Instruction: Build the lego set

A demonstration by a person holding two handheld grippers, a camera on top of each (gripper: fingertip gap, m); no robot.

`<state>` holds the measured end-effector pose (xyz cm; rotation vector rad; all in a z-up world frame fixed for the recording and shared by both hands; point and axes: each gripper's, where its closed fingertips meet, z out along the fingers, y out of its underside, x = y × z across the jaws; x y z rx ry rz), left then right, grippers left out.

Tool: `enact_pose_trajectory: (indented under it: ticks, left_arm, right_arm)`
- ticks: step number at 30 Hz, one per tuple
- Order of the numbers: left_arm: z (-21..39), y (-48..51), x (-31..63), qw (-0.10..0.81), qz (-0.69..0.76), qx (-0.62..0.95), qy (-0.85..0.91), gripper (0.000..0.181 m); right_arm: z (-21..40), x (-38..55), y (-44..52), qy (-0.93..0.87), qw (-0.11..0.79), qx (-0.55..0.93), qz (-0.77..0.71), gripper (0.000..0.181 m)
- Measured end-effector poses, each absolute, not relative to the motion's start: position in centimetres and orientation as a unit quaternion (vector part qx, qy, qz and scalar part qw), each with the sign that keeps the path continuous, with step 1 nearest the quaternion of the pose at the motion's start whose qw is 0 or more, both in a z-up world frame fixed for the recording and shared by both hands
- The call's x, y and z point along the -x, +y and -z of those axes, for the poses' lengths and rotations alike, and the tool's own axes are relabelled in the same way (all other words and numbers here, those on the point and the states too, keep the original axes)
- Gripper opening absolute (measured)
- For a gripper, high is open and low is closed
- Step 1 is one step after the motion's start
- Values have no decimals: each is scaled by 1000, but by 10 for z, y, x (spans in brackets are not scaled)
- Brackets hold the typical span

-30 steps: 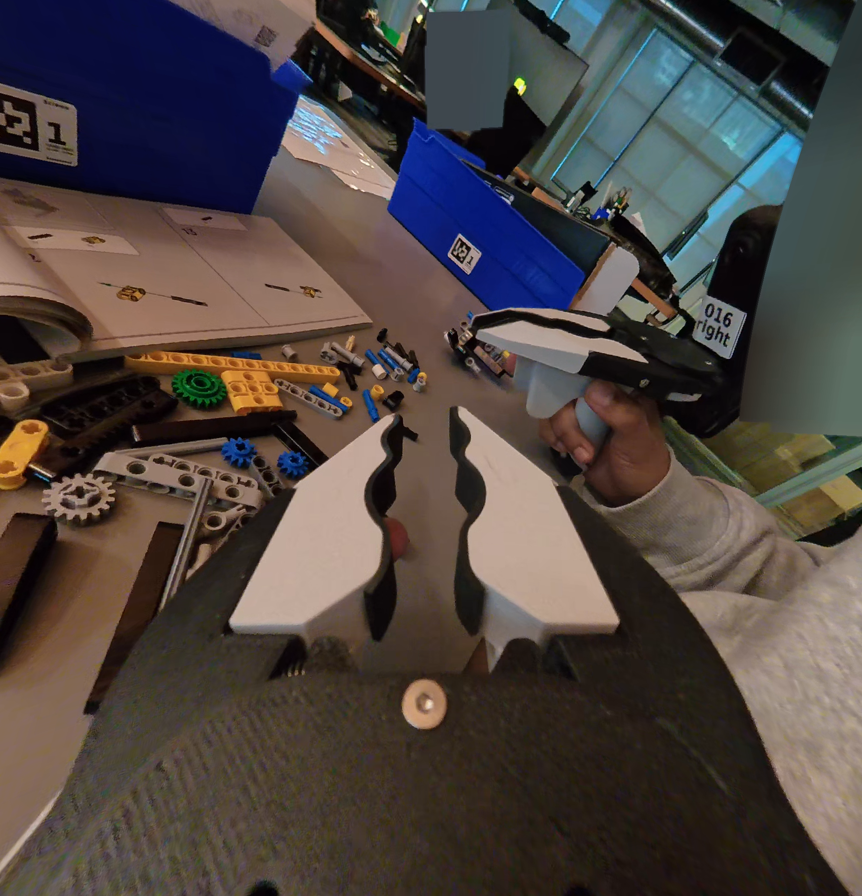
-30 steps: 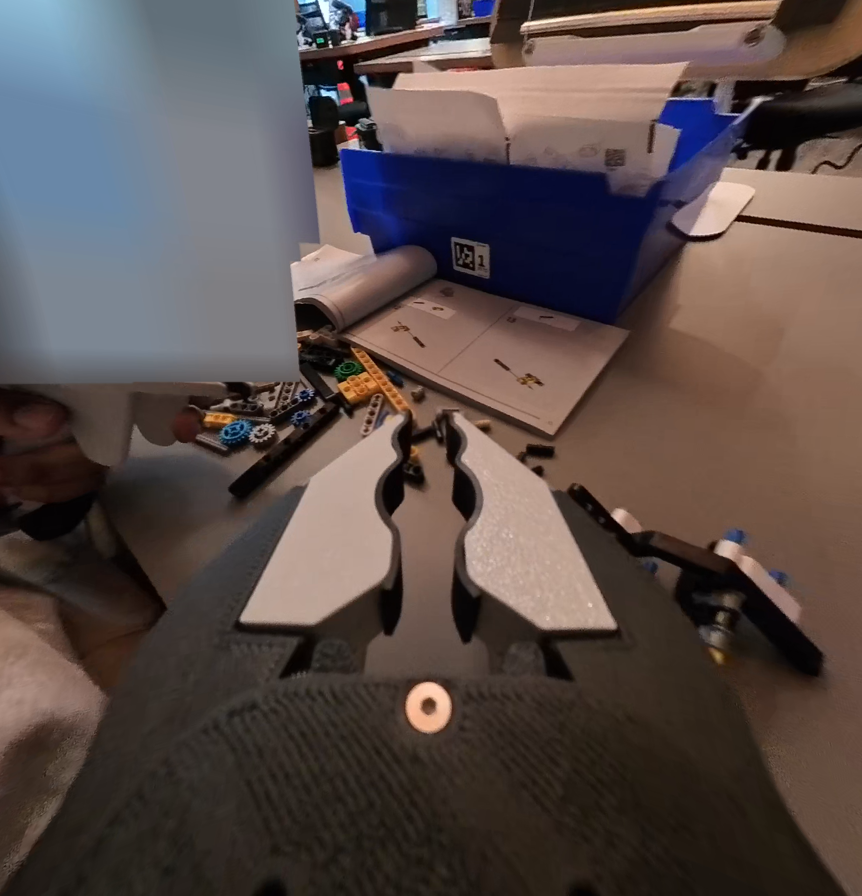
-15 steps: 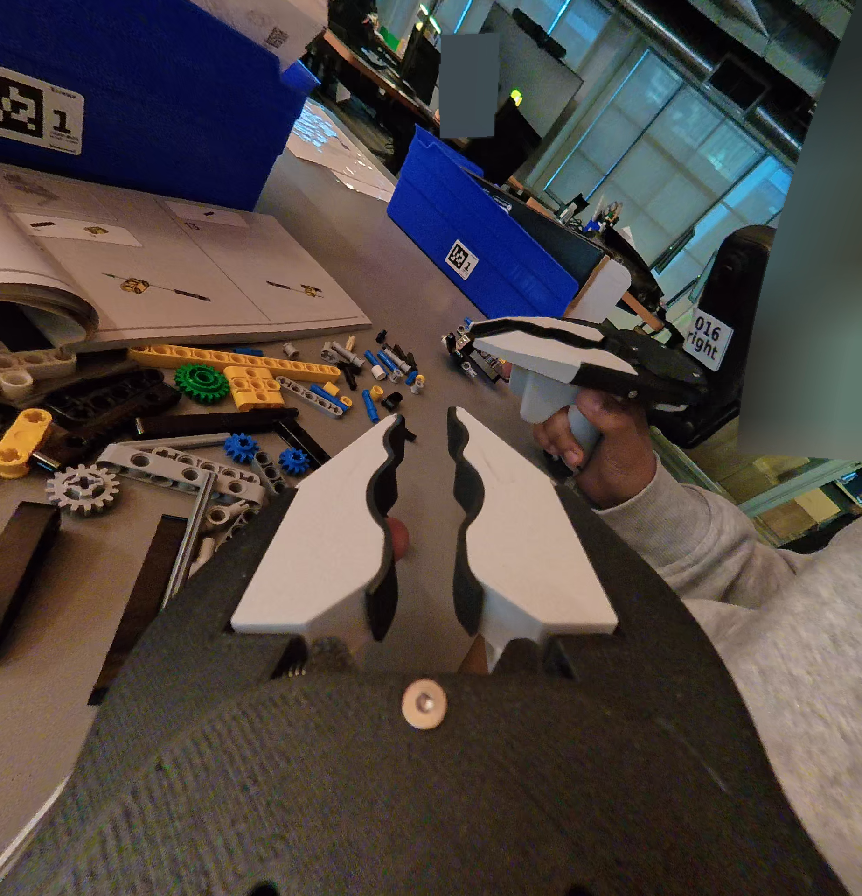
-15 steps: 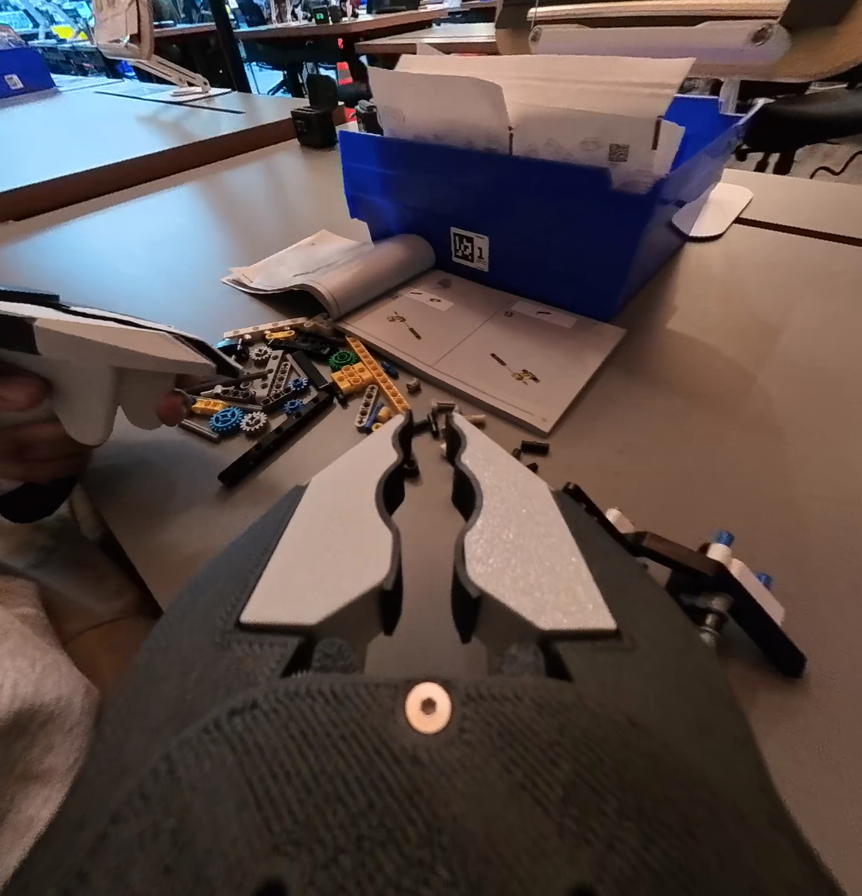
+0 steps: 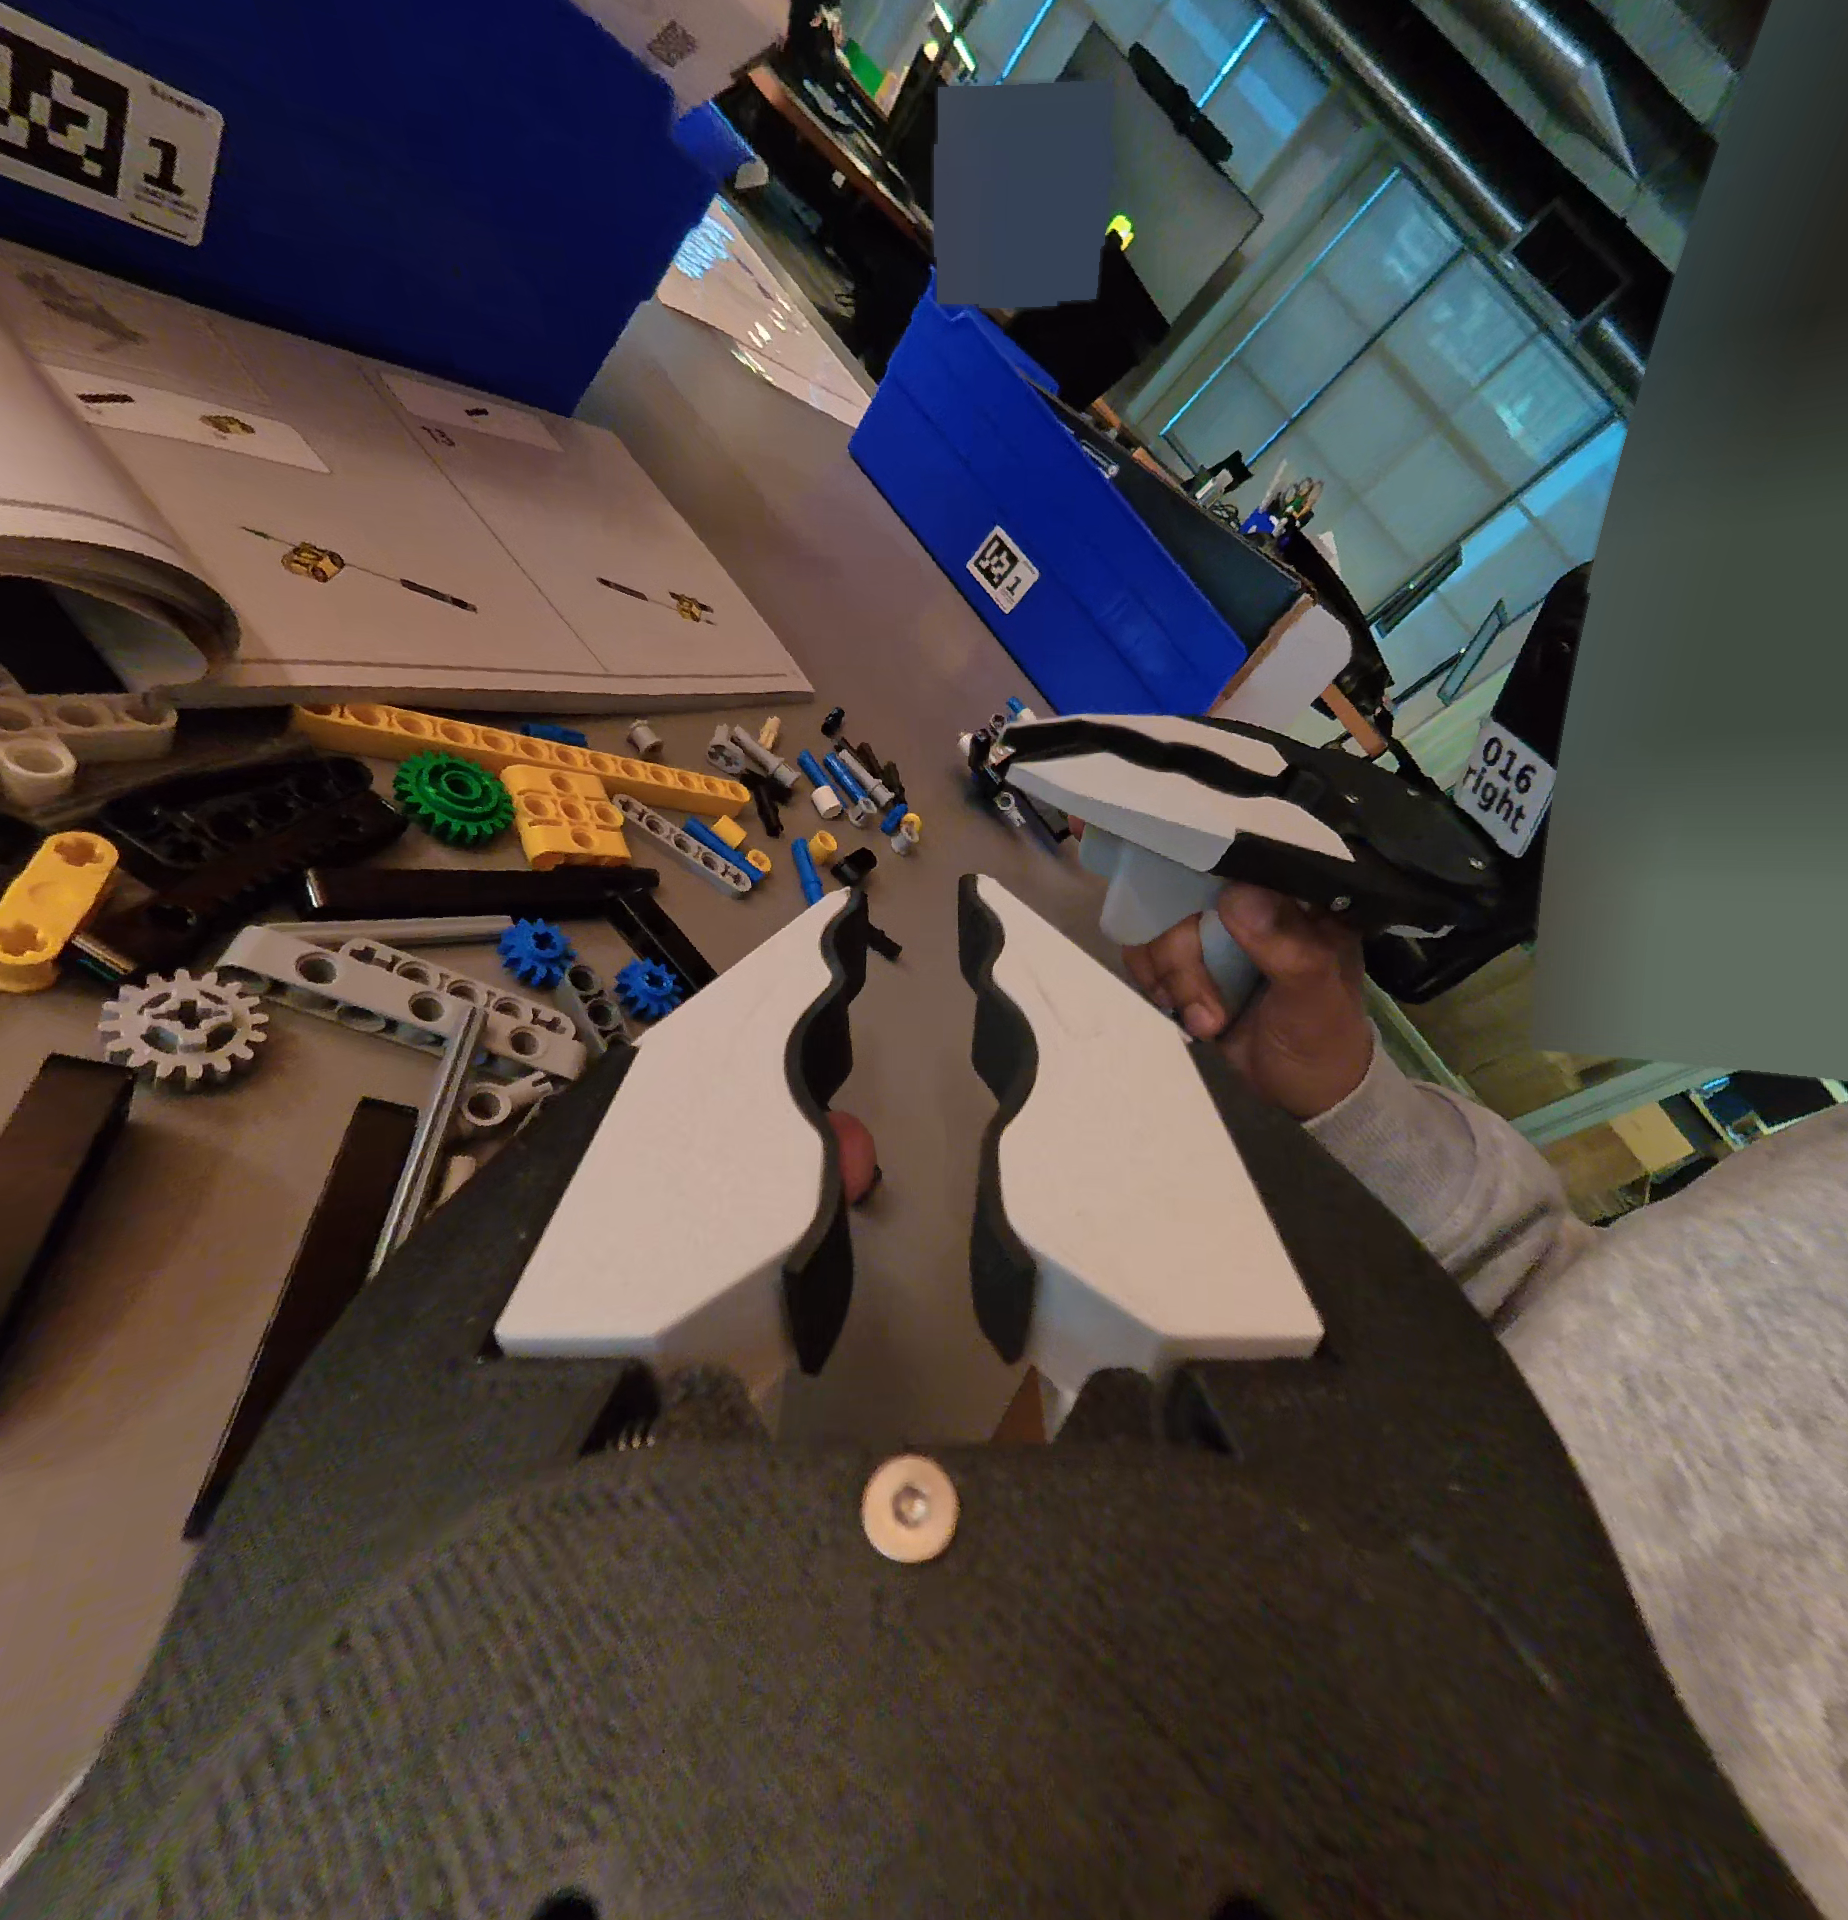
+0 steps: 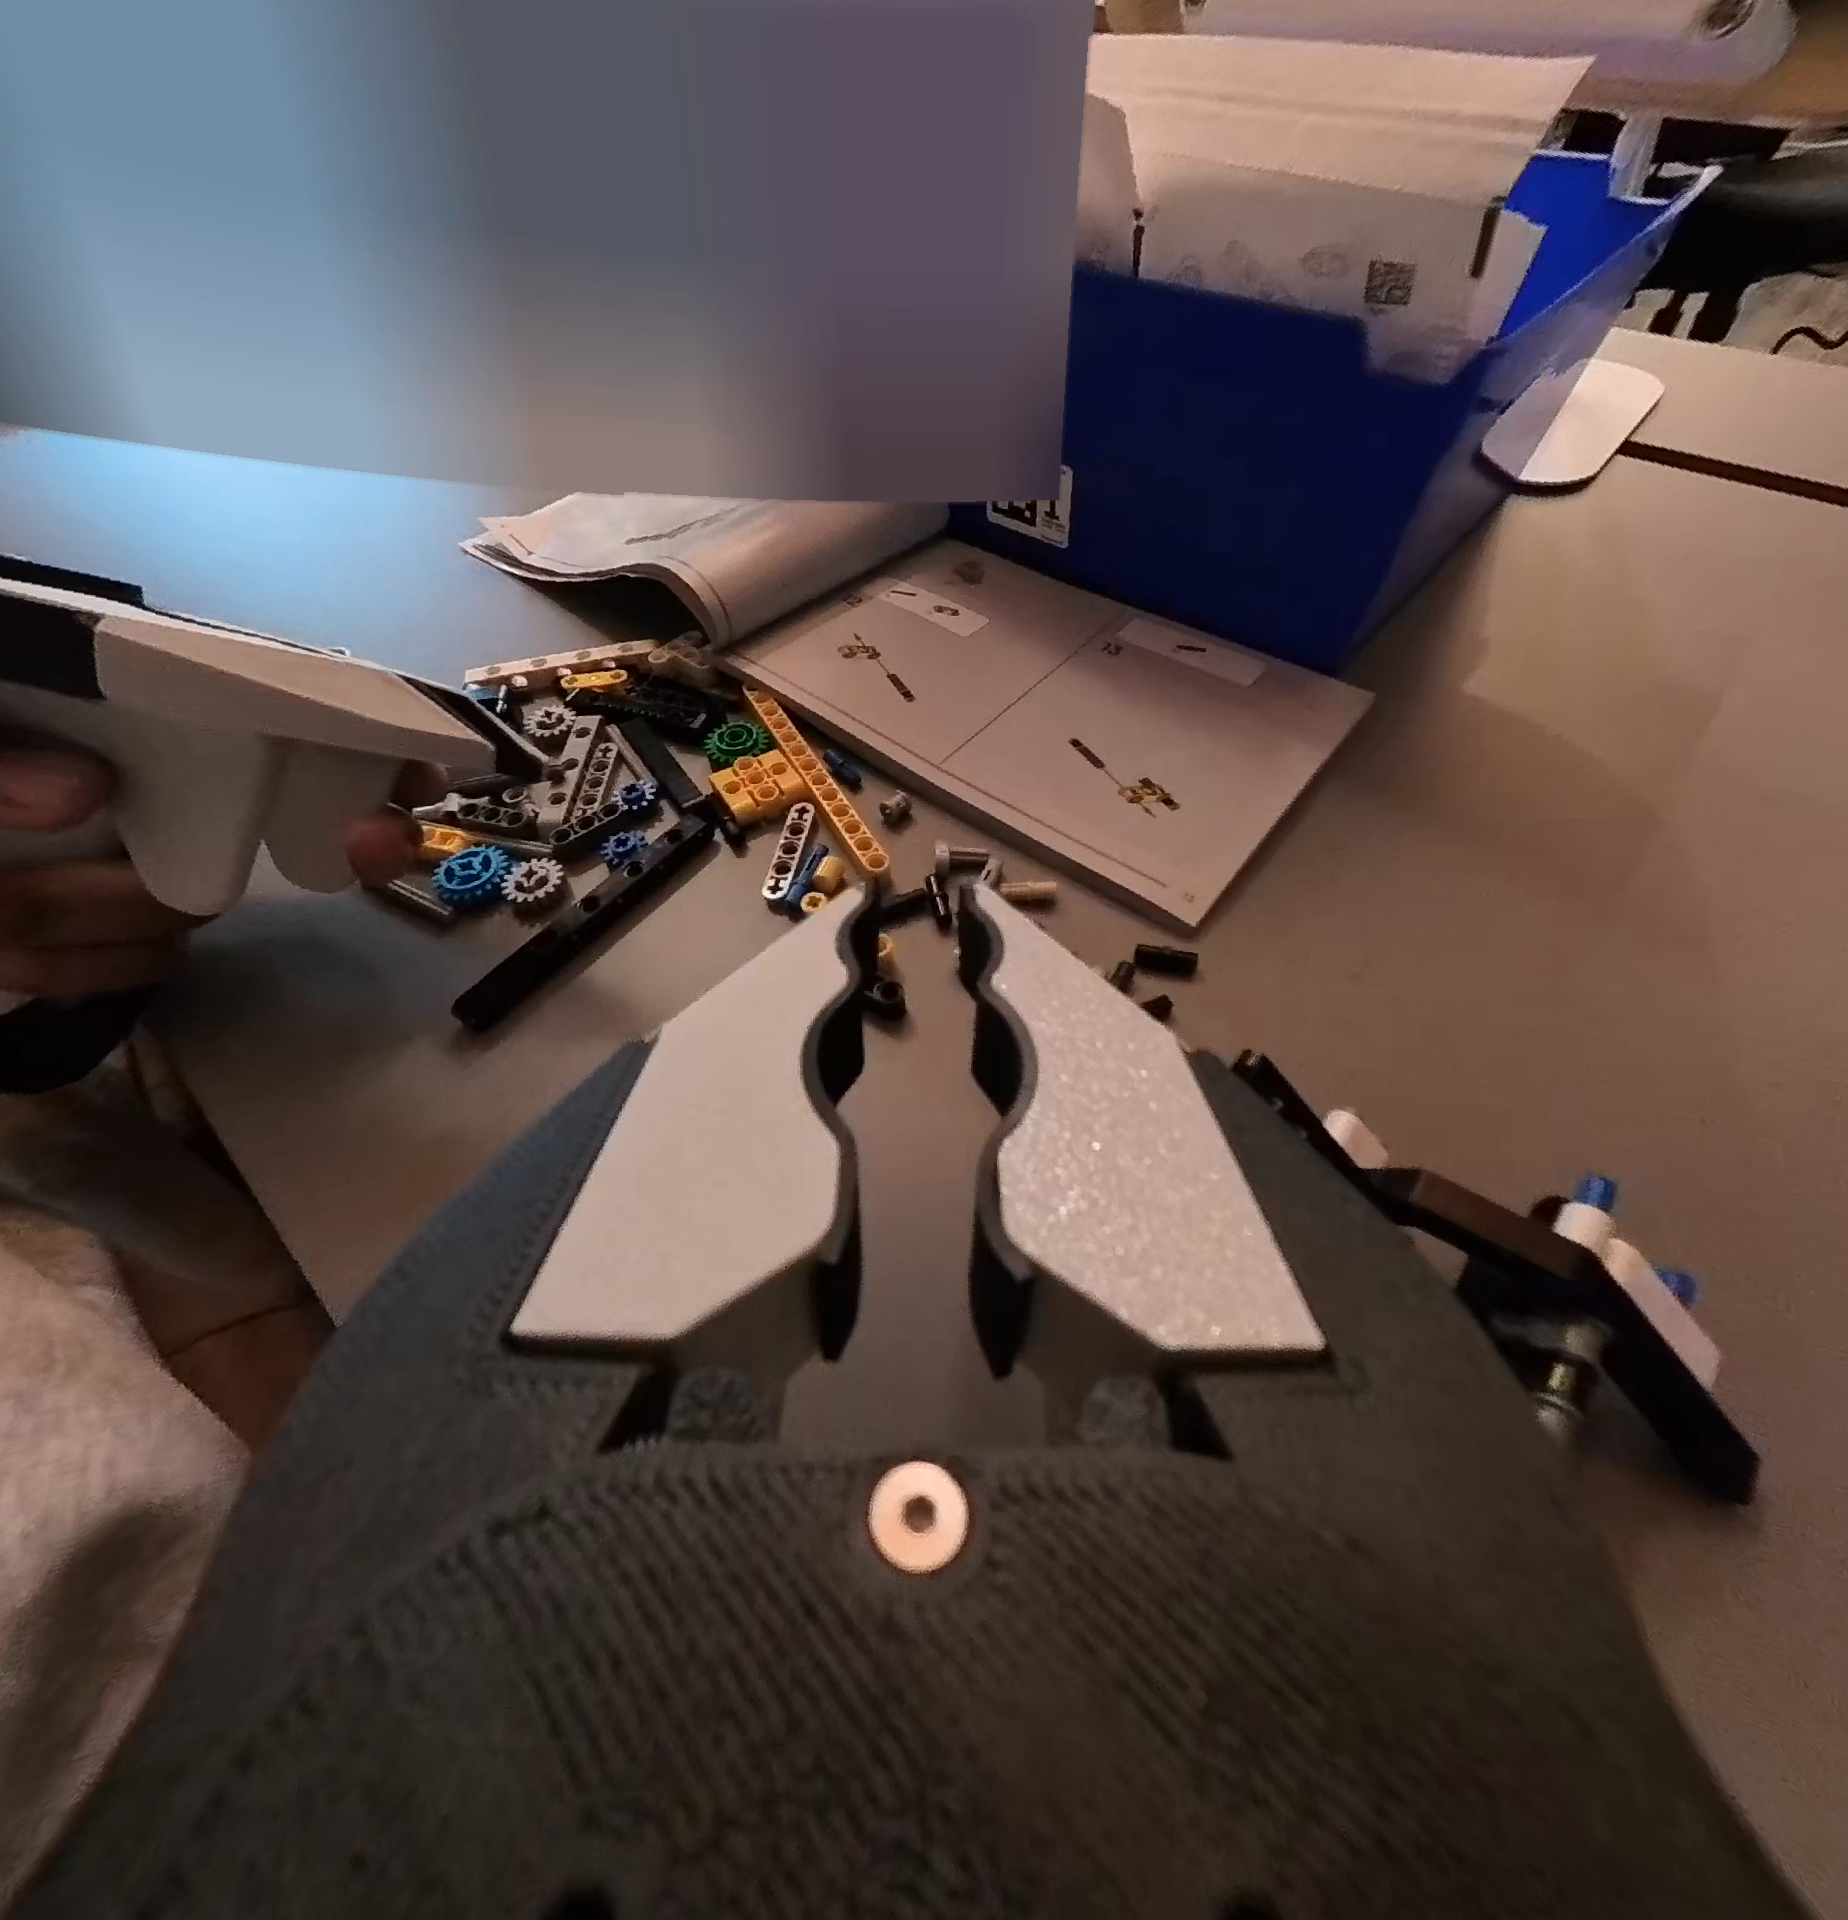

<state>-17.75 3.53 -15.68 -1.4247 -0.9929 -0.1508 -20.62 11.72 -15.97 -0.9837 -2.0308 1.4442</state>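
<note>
Loose Lego parts lie on the grey table: a long yellow beam (image 5: 525, 743), a green gear (image 5: 452, 795), a grey gear (image 5: 184, 1027), small blue gears (image 5: 533, 948), black beams and a scatter of small pins (image 5: 847, 779). My left gripper (image 5: 909, 899) is open and empty, low over the table just short of the pins. My right gripper (image 6: 915, 896) is open and empty, its tips over small black pins (image 6: 884, 997). It also shows in the left wrist view (image 5: 1003, 748). A partly built black assembly (image 6: 1522, 1278) with white and blue pins lies to its right.
An open instruction booklet (image 5: 380, 561) lies behind the parts, also in the right wrist view (image 6: 1055, 727). A blue bin (image 6: 1263, 447) holding a white box stands behind it. A second blue bin (image 5: 1055, 582) stands farther off. A person's grey sleeve (image 5: 1678, 1351) is at right. There is about 9 cm between the tips of the two grippers. My left gripper is the nearer one to the green gear (image 5: 452, 795): about 8 cm, against 12 cm. It is also in sight in the right wrist view (image 6: 724, 736).
Both grippers stay open and empty. The views have shifted only slightly; the parts on the table have not moved.
</note>
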Motion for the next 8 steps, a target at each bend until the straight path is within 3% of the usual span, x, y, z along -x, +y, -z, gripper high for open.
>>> enact_pose_trajectory:
  ticks: [8]
  left_arm:
    - [156,34,181,647,80,614,-445,15]
  right_arm:
    - [167,211,119,-742,219,377,-509,12]
